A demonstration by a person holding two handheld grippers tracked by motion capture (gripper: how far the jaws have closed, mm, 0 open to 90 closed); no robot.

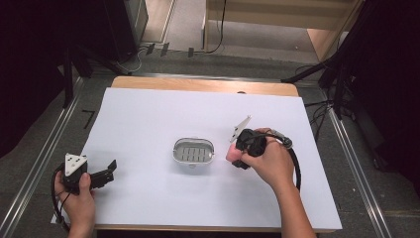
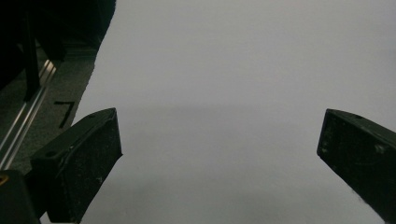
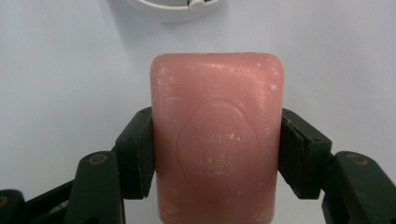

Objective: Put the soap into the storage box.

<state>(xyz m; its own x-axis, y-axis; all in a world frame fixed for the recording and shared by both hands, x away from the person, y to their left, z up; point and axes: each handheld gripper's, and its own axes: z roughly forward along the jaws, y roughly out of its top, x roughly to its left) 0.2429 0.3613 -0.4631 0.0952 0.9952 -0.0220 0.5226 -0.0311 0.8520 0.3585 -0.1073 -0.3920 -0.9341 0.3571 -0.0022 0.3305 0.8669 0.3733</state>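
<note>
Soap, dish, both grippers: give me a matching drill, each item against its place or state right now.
1 soap
2 dish
3 left gripper
4 right gripper

a open, nothing between its jaws
b mid-sheet, nothing in it
c pink, clamped by its sides
d shut on the bar, beside the dish

Pairs: 1-c, 2-b, 3-a, 4-d

Fixed high above the near edge of the table point(image 1: 198, 82), looking forward and down across the whole white sheet point(image 1: 148, 119) to the floor beyond. Riding low on the left gripper point(image 2: 219, 154) at the near left corner, facing far across bare sheet, with floor along the left border. Riding on the right gripper point(image 3: 217, 154), very close on the pink soap bar point(image 3: 217, 140), facing the soap dish point(image 1: 193, 151), shared with the high view.
</note>
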